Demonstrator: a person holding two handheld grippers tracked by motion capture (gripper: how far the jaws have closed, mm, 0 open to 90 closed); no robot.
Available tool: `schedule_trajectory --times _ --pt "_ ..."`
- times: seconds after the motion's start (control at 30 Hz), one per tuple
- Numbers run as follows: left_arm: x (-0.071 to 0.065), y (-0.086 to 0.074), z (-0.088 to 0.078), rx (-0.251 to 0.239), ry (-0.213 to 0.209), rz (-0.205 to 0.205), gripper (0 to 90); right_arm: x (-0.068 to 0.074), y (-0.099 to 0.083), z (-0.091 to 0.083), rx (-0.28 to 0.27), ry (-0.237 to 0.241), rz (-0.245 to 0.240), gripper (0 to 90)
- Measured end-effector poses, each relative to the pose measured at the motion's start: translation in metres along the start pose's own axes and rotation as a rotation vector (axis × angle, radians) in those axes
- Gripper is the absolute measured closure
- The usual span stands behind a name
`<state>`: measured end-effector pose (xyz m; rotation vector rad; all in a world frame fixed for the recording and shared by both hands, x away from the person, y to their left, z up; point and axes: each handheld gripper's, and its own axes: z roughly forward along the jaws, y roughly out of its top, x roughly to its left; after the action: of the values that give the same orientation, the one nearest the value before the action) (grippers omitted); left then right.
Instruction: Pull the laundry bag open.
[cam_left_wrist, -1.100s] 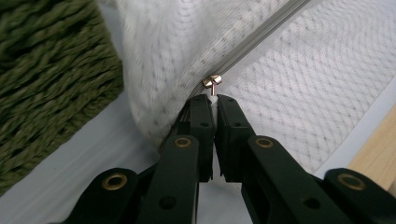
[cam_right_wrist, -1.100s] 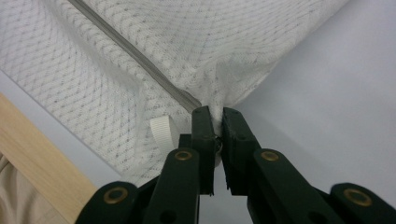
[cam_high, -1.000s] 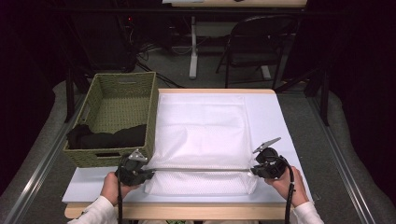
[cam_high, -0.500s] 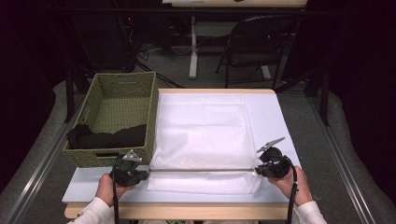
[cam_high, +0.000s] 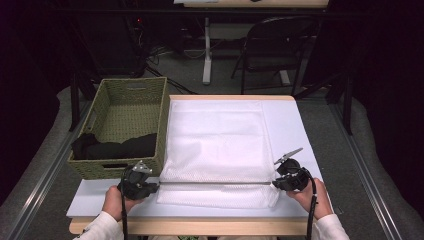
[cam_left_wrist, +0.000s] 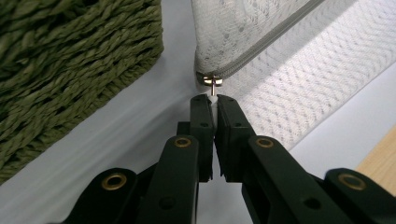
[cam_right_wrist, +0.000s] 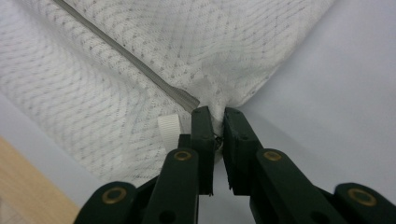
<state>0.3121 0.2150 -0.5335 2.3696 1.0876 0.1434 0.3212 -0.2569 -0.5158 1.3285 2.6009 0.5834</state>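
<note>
At the near edge of the bench, a person's two hands each work a gripper on a white mesh laundry bag that lies flat on the white surface. The left gripper sits at the bag's near left corner; in the left gripper view its jaws are pinched tight on the small white pull tab hanging from the metal zipper slider. The right gripper is at the bag's near right corner; the right gripper view shows its jaws clamped on a bunched tuck of mesh just beside the end of the grey zipper, with a short white ribbed loop lying next to the left jaw. From the high view the zipper runs as a straight line between the two grippers, parallel to the bench's near edge, with a strip of mesh on the near side of it. That view also shows, farther off, a green woven basket standing just beside the bag's left edge, dark cloth lying in its near end. The left gripper view catches the basket's weave close at its left.
</note>
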Motion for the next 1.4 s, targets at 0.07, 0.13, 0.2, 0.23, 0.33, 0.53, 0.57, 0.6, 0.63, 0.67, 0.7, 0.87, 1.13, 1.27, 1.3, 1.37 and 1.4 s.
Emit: schedule_trajectory --times 0.07,0.13,0.2,0.23,0.33,0.53,0.57,0.6,0.63,0.67,0.7,0.87,1.13,1.27,1.3,1.37,1.4 --pt "-0.001 -0.001 0.001 0.002 -0.031 -0.011 84.8 0.002 -0.001 0.005 0.024 -0.004 -0.01 80.9" --pt "-0.002 -0.001 0.001 0.006 -0.044 -0.014 80.0 0.001 -0.002 0.006 0.029 -0.005 -0.014 80.1" --pt "-0.005 -0.001 0.0 0.004 -0.062 -0.006 77.0 0.002 -0.003 0.005 0.039 0.001 -0.016 74.2" --pt "-0.007 -0.001 -0.001 -0.002 -0.074 -0.002 75.9 0.003 -0.003 0.005 0.04 0.012 -0.015 71.5" --pt "-0.009 -0.001 -0.001 -0.005 -0.089 -0.002 72.5 0.004 -0.002 0.003 0.035 0.013 -0.017 65.4" --pt "-0.015 0.0 0.0 -0.002 -0.129 0.006 68.5 0.009 -0.002 -0.004 0.028 0.016 -0.012 42.0" --pt "-0.015 0.001 0.0 -0.008 -0.135 0.01 67.3 0.009 -0.002 -0.005 0.03 0.013 -0.019 38.7" --pt "-0.015 0.001 0.0 -0.008 -0.135 0.01 66.0 0.009 -0.002 -0.005 0.03 0.013 -0.019 38.7" --pt "-0.014 0.001 -0.001 -0.005 -0.134 0.006 63.0 0.01 -0.001 -0.008 0.021 0.009 -0.022 31.3" --pt "-0.014 0.001 -0.001 -0.005 -0.134 0.006 61.9 0.01 -0.001 -0.009 0.013 0.011 -0.023 29.9" --pt "-0.015 0.001 -0.001 -0.003 -0.13 0.015 58.0 0.011 -0.001 -0.011 0.005 0.015 -0.023 26.0" --pt "-0.015 0.0 -0.005 -0.001 -0.115 0.027 39.8 0.015 0.0 -0.016 -0.024 0.033 -0.042 16.9" --pt "-0.015 -0.007 -0.018 0.008 -0.063 0.081 16.7 0.025 0.008 -0.016 -0.077 0.054 -0.078 9.5" --pt "-0.014 -0.01 -0.023 0.005 -0.047 0.091 13.8 0.028 0.011 -0.013 -0.089 0.058 -0.097 7.9" --pt "-0.014 -0.011 -0.024 0.007 -0.052 0.085 13.8 0.029 0.012 -0.012 -0.088 0.067 -0.099 7.6" --pt "-0.013 -0.013 -0.027 -0.006 -0.046 0.12 13.1 0.031 0.014 -0.008 -0.091 0.066 -0.111 7.6" --pt "-0.013 -0.013 -0.027 -0.006 -0.046 0.12 13.2 0.031 0.015 -0.008 -0.091 0.062 -0.122 7.6"
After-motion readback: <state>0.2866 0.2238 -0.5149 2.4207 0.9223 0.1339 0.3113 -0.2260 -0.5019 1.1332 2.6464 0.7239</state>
